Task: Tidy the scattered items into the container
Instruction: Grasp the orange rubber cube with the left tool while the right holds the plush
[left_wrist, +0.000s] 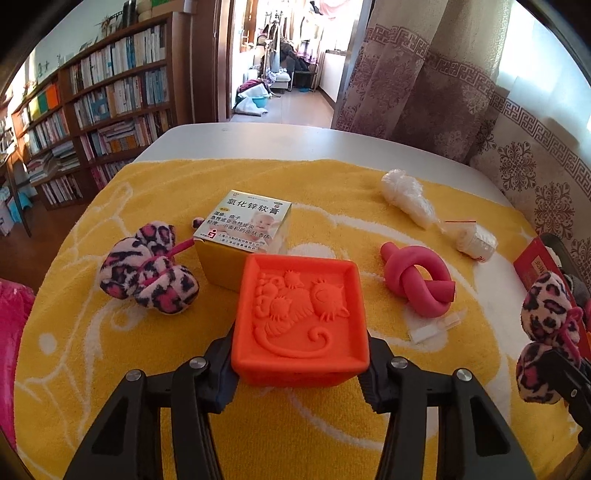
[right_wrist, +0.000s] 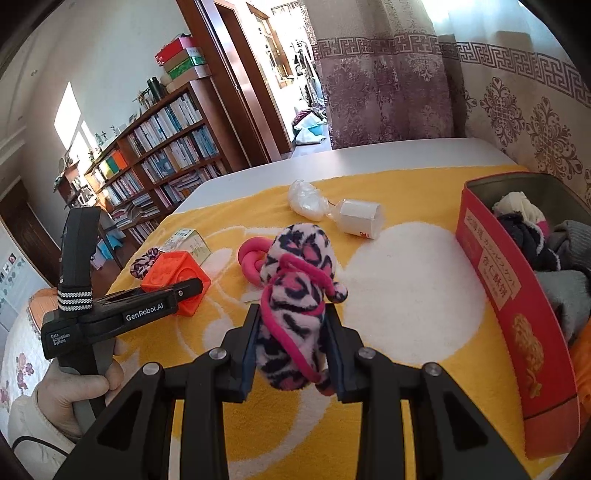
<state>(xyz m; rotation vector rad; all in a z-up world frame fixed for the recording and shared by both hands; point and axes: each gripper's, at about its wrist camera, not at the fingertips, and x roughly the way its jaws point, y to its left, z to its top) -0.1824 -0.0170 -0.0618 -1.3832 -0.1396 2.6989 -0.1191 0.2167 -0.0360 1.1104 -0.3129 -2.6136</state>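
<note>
My left gripper (left_wrist: 301, 358) is shut on an orange rubber cube (left_wrist: 301, 317) with a cat relief, held just above the yellow towel (left_wrist: 110, 354); it also shows in the right wrist view (right_wrist: 177, 278). My right gripper (right_wrist: 291, 354) is shut on a pink leopard plush toy (right_wrist: 295, 295), seen at the right edge of the left wrist view (left_wrist: 546, 325). The red tin container (right_wrist: 517, 306) stands at the right, holding socks. A second leopard plush (left_wrist: 147, 273), an ointment box (left_wrist: 247, 229), a pink knotted foam tube (left_wrist: 417, 280), a white plastic wad (left_wrist: 406, 195) and a white bottle (left_wrist: 474, 242) lie on the towel.
A small clear packet (left_wrist: 436, 326) lies beside the knotted tube. The white table (left_wrist: 258, 140) extends beyond the towel. A bookshelf (left_wrist: 92, 110) stands to the left, curtains (left_wrist: 424, 74) behind and to the right.
</note>
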